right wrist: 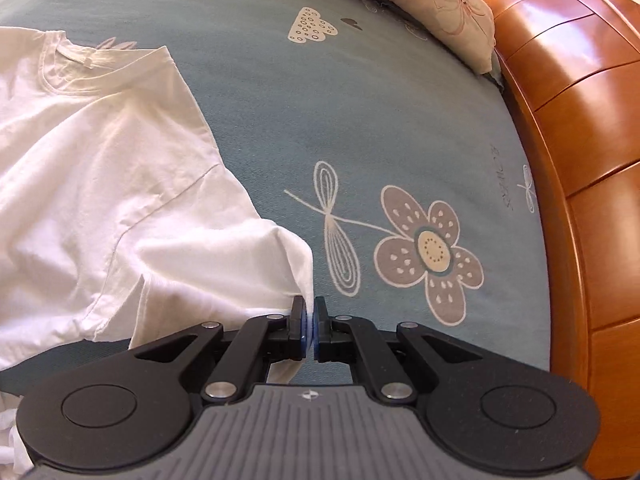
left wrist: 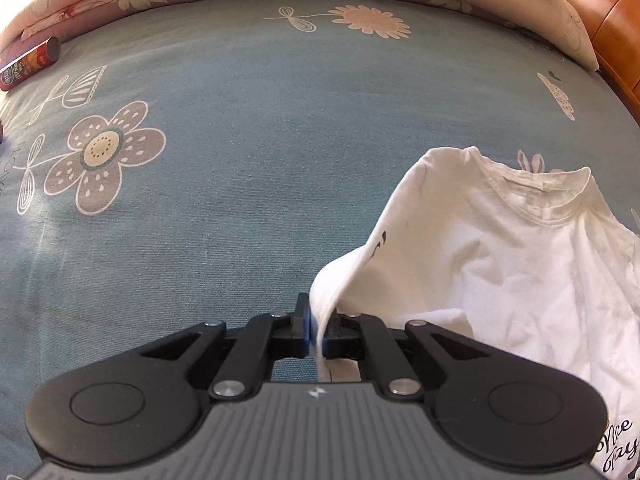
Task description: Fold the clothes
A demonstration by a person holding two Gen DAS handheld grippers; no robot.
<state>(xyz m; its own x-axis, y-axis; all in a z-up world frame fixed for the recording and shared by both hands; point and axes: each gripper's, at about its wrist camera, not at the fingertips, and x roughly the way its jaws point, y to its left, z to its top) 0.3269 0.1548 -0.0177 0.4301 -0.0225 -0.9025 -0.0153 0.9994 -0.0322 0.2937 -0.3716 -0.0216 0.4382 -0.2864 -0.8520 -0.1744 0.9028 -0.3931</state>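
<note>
Firmly pinched, the left gripper [left wrist: 316,330] has its jaws closed on a fold of the white T-shirt [left wrist: 500,256], and the right gripper [right wrist: 311,328] clamps its sleeve edge (collar facing away), spread over the blue flowered bed sheet [left wrist: 240,128].

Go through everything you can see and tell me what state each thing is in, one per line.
White T-shirt: unfolded, rumpled, pinched at both sides.
Left hand-held gripper: shut on the T-shirt.
Right hand-held gripper: shut on the T-shirt's sleeve edge.
Snack can: lying on its side.
Bedsheet: spread flat.
</note>
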